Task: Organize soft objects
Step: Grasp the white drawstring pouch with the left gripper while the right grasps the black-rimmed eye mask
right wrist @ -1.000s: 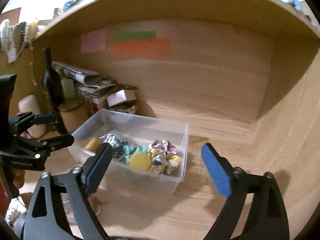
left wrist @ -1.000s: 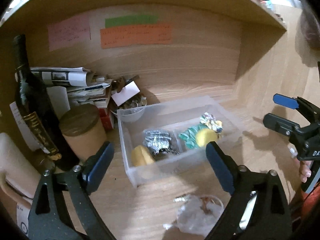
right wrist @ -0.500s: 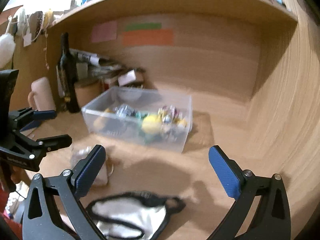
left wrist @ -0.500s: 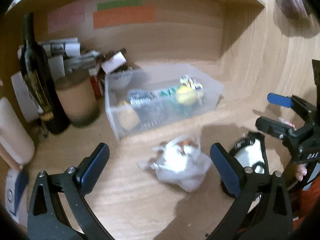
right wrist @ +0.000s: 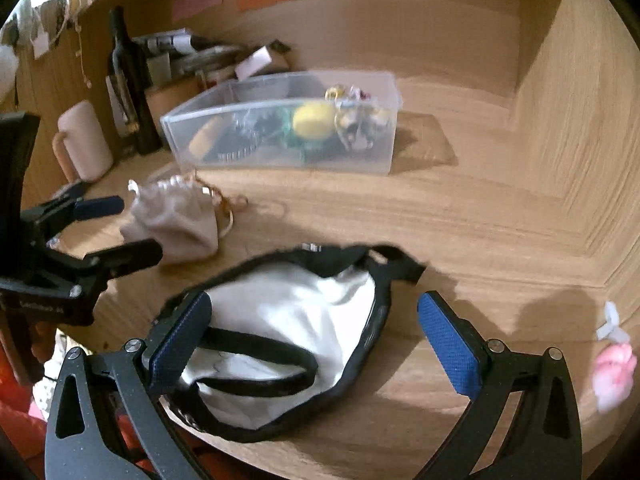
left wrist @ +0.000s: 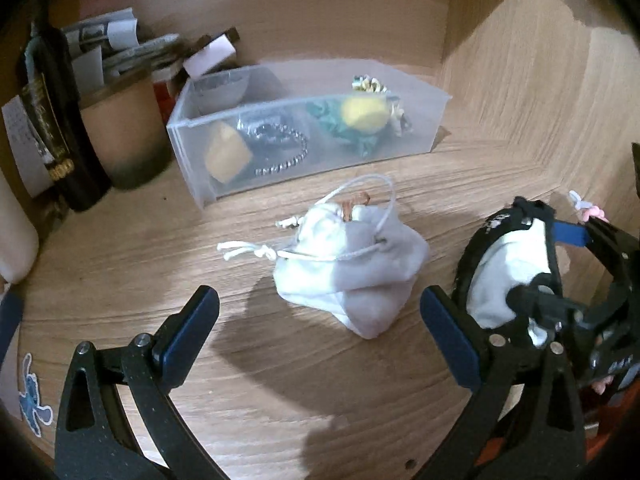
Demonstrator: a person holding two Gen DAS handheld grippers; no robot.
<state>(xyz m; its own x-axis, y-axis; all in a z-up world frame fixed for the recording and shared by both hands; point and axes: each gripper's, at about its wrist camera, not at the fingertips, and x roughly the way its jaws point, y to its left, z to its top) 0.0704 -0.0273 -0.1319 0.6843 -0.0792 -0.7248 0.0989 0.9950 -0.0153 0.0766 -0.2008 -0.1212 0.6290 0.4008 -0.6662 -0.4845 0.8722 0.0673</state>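
I am holding my left tool (left wrist: 320, 332) spread wide just above the desk (left wrist: 160, 248), its blue pads gripping nothing, and the grey-white drawstring pouch (left wrist: 352, 268) is lying on the wood just ahead of the gap between them, its cords trailing off to the left. I am holding my right tool (right wrist: 314, 336) spread as well, with nothing pinched, and it is hovering over the white pouch with black trim and straps (right wrist: 288, 336), which is lying flat near the front edge of the desk; the left pad is overlapping the pouch's near-left corner in the view, though I cannot tell whether it is touching. In the left view that same white and black pouch (left wrist: 508, 276) is sitting just right of my left tool, partly behind my right tool (left wrist: 560, 264). Farther back, the clear plastic bin (left wrist: 416, 136) is standing on the desk, holding a yellow sponge-like piece (left wrist: 226, 156), a dark beaded item (left wrist: 276, 144), a yellow ball (left wrist: 362, 114) on green fabric and some patterned scrunched cloth at its right end. To the left of the bin a brown cylindrical jar (left wrist: 124, 132) and a dark wine bottle (left wrist: 52, 120) are standing beside a stack of papers (left wrist: 116, 44). A pink mug (right wrist: 82, 142) is sitting by the bottle, and a small pink soft thing (right wrist: 614, 372) is lying at the far right of the desk
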